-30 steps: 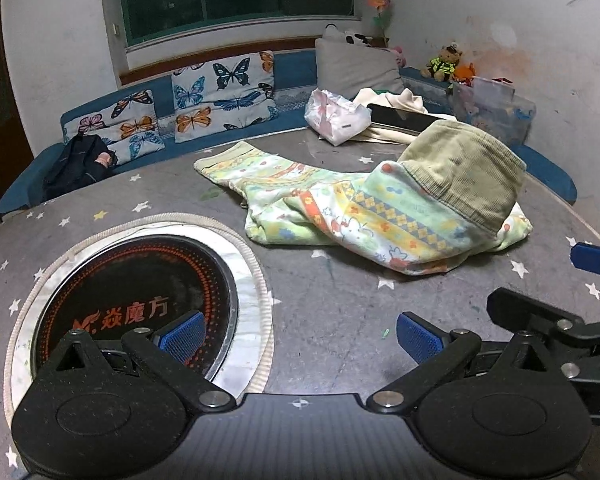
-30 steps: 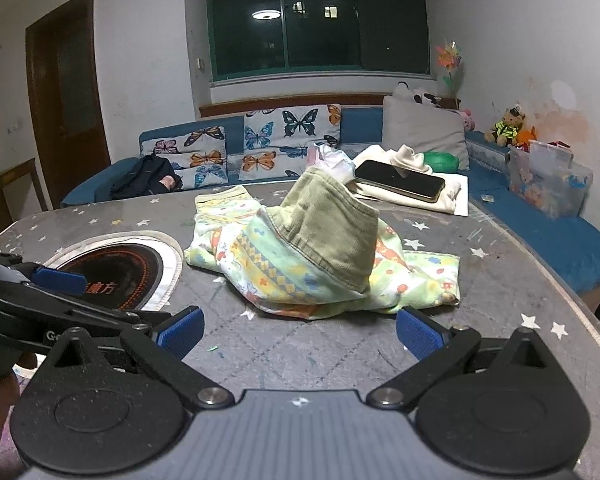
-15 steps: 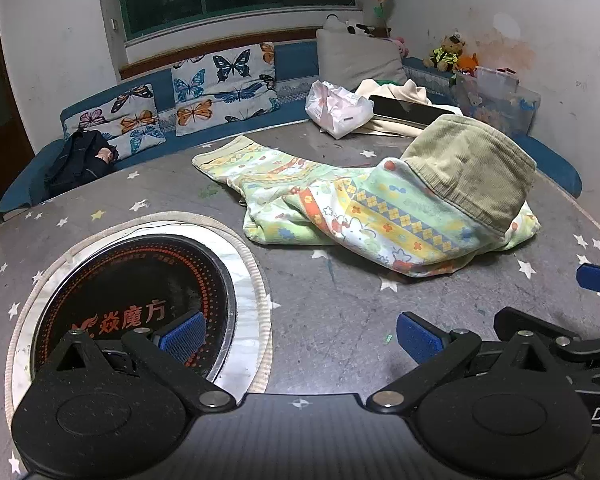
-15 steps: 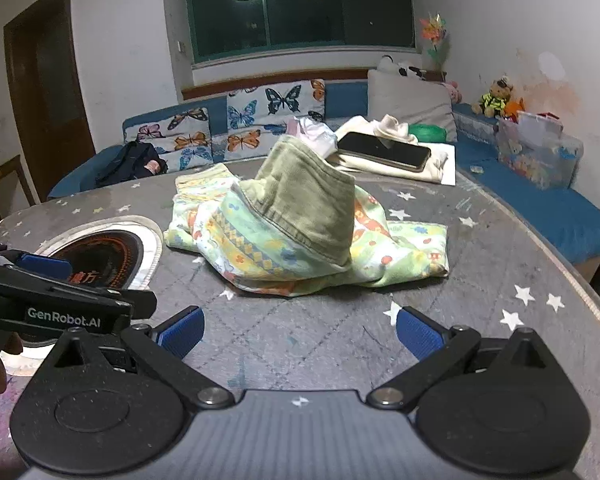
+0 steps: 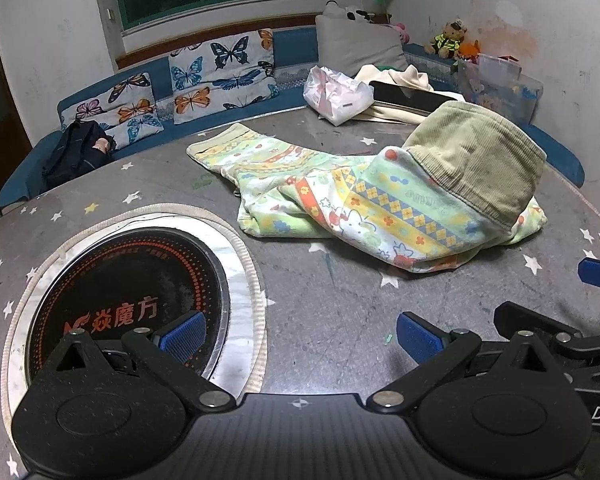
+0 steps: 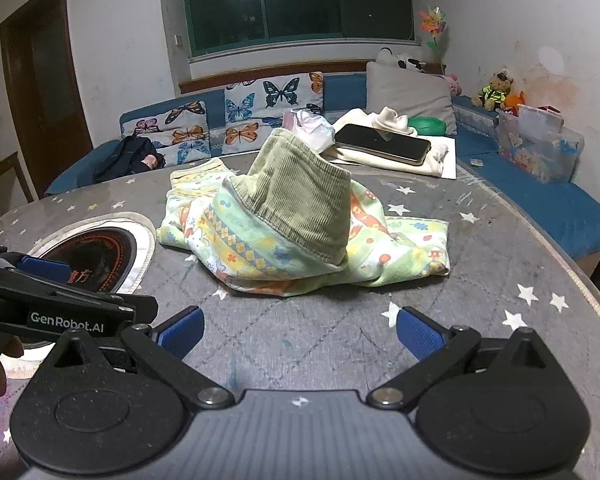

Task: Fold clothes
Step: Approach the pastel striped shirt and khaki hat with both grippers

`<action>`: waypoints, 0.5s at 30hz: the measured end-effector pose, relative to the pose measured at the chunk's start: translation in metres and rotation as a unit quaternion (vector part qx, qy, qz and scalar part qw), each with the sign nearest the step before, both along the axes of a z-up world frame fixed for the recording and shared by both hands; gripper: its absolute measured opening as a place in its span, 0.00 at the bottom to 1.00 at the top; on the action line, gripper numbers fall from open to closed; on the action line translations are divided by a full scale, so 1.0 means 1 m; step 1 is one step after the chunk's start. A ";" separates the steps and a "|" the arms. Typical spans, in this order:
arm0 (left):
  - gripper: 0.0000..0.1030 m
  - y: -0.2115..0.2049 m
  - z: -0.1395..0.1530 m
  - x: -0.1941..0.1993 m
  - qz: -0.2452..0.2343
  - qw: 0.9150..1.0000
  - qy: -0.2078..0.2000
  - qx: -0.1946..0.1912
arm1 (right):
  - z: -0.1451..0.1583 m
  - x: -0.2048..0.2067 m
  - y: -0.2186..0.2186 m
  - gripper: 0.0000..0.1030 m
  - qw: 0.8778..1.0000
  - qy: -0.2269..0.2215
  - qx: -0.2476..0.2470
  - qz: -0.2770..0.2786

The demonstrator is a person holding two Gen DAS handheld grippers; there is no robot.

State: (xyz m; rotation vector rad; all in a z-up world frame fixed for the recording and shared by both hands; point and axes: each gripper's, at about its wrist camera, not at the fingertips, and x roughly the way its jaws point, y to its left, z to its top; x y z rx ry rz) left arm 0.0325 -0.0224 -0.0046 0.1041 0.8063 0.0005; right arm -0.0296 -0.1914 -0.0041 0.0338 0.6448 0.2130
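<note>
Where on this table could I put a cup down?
The bare grey star-patterned tabletop is free between the open right gripper and the crumpled patterned garment, and right of it. The far edge is crowded by the black phone on cream cloth.

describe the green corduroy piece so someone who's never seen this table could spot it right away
On the round grey star-speckled table, a crumpled pale green cartoon-print garment lies in the middle. The olive-green ribbed corduroy garment sits humped on top of it, the only plain, unpatterned cloth in that heap.

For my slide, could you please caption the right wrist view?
Open right gripper faces crumpled clothes on the starred table, left gripper alongside.
</note>
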 end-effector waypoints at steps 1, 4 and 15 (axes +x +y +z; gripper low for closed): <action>1.00 0.000 0.000 0.001 -0.001 1.000 0.001 0.001 | 0.000 0.001 0.000 1.00 1.000 -0.001 0.000 0.000; 1.00 -0.001 0.001 0.003 -0.001 1.000 0.002 0.002 | 0.002 0.003 0.000 1.00 1.000 -0.004 -0.001 0.001; 1.00 0.002 0.004 0.018 0.006 1.000 0.005 0.003 | 0.009 0.016 -0.001 1.00 1.000 -0.014 -0.004 0.003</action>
